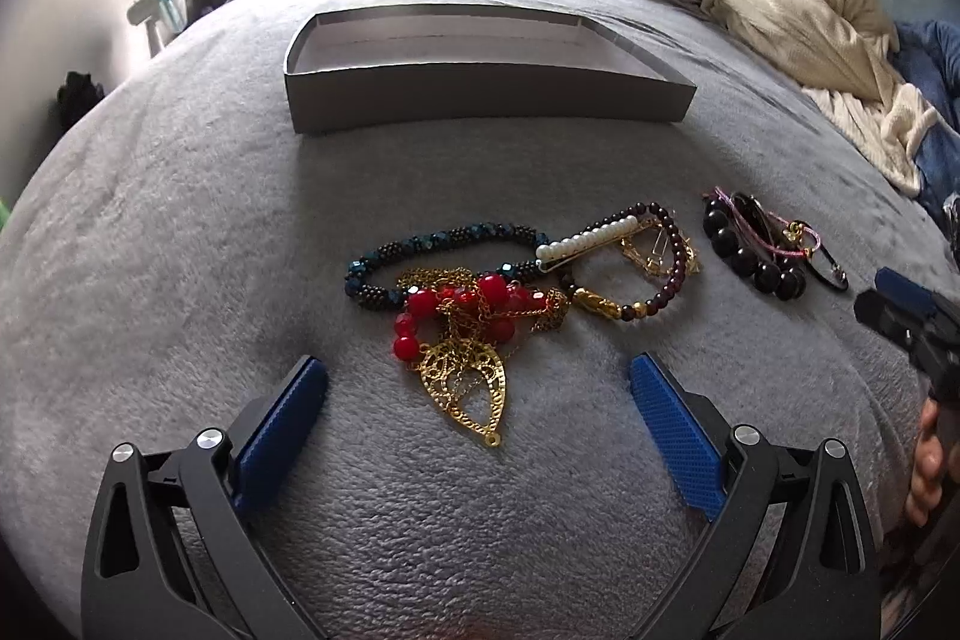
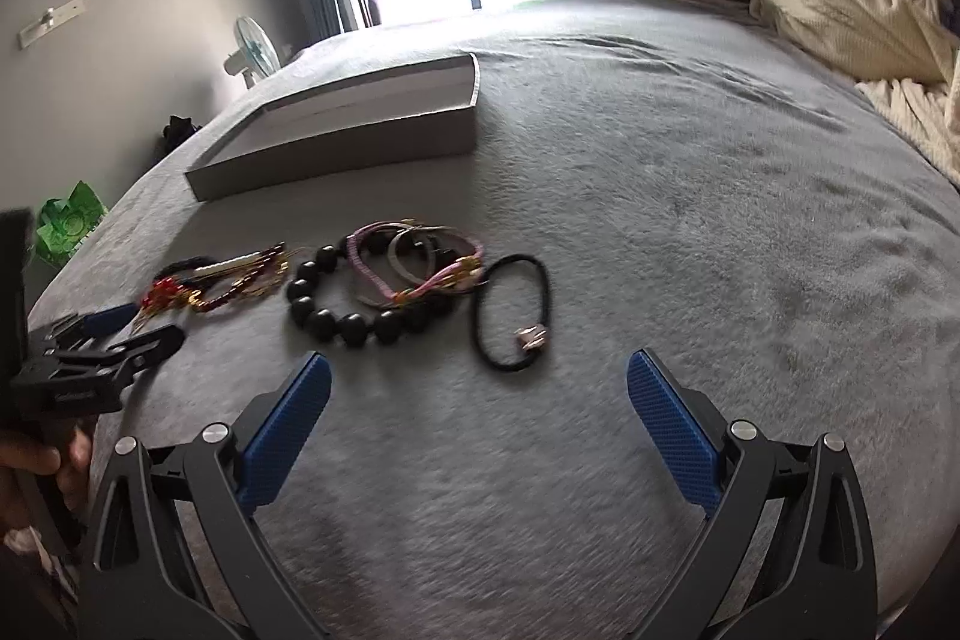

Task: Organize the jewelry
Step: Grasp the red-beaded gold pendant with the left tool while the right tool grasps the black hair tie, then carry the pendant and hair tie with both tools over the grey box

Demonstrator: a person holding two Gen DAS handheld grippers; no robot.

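A soft grey blanket (image 1: 180, 220) covers a big bed, with a bright window far behind it.

From the left wrist, the left gripper (image 1: 478, 382) hangs low over the blanket with its jaws spread wide and nothing between them. Right ahead of the jaws, nearly in the gap, lies a tangled pile: a gold leaf pendant (image 1: 471, 388) closest, red beads (image 1: 444, 307) on it, a dark blue bead bracelet (image 1: 438, 244) just past those, and a pearl clip (image 1: 588, 239) with a dark red bead bracelet (image 1: 672, 256) a bit to the right. Further right sits a black bead bracelet (image 1: 750, 259). Well past the pile, straight ahead, is a flat grey box (image 1: 480, 100). It looks empty.

From the right wrist, the right gripper (image 2: 478, 382) also has its jaws spread wide and holds nothing. Just ahead of the jaws lies a black hair tie (image 2: 510, 307) with a small charm. To the left of it are the black bead bracelet (image 2: 354, 310) and some pink bands (image 2: 414, 262), touching each other. The box (image 2: 336, 148) sits further ahead and to the left.

I think the job is only starting, since no jewelry is in the box. The first pick comes next. The left pile is knotted, so one piece may drag the others. The hair tie lies alone and looks easiest. The jaws need to come down around one thin piece, squeeze, and carry it to the box.
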